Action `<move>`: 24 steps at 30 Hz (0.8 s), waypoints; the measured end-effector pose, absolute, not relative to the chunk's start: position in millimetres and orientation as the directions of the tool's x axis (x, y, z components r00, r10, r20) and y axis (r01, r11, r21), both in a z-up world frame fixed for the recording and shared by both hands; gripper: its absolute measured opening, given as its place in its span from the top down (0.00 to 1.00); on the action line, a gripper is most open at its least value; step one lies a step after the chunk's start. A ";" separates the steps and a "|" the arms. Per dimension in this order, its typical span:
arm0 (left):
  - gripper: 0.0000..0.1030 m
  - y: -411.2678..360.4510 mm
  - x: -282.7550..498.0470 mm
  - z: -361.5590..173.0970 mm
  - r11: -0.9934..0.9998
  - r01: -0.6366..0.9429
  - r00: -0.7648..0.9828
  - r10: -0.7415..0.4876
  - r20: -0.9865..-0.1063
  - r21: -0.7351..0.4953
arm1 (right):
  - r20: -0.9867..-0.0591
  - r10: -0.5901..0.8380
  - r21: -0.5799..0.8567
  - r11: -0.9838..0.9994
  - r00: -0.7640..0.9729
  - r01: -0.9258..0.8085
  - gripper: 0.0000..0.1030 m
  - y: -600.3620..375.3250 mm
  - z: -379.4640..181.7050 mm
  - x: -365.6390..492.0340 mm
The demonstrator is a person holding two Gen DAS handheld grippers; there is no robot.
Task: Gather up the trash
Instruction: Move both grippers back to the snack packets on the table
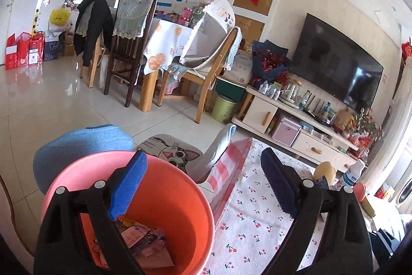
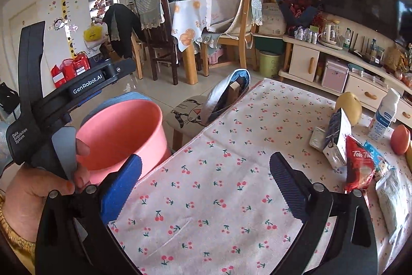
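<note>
Both claws gape, holding nothing: left gripper (image 1: 203, 179) over pink bin (image 1: 64, 187); right gripper (image 2: 206, 187) over tablecloth (image 2: 231, 146). Red wrapper (image 2: 359, 166), far right: light, crinkly, slippery; pinch its top edge.

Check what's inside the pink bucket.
The pink bucket holds crumpled paper and wrappers at the bottom, in the left wrist view. The left tool's finger covers part of the pile; the right wrist view shows only the bucket's inner wall.
</note>
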State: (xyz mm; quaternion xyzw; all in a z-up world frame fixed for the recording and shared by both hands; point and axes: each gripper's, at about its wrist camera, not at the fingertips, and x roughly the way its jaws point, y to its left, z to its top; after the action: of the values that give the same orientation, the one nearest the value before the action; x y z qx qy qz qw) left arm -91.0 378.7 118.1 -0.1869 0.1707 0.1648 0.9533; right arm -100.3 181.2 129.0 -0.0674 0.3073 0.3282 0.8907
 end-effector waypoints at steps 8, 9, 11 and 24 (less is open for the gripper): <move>0.12 353.8 -71.5 108.7 0.898 -0.373 0.811 0.194 -0.552 -0.234 | -0.617 0.499 0.065 0.803 0.609 -0.592 0.04 140.3 121.5 -105.1; 0.12 349.9 -72.1 107.1 0.900 -0.376 0.806 0.202 -0.556 -0.219 | -0.618 0.493 0.060 0.806 0.613 -0.588 0.05 135.2 120.5 -105.9; 0.12 342.1 -74.0 106.6 0.909 -0.369 0.810 0.213 -0.546 -0.193 | -0.612 0.481 0.047 0.815 0.628 -0.578 0.05 126.0 119.1 -108.1; 0.12 298.6 -69.2 111.2 0.948 -0.309 0.837 0.232 -0.495 -0.078 | -0.581 0.507 0.135 0.831 0.637 -0.539 0.05 65.0 115.3 -108.6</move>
State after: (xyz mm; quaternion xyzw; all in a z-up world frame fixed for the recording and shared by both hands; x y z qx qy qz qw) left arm -69.2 298.6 111.2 -0.0775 0.2476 0.1415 0.9554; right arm -108.6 65.0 115.3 -0.0257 0.3129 0.2892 0.9043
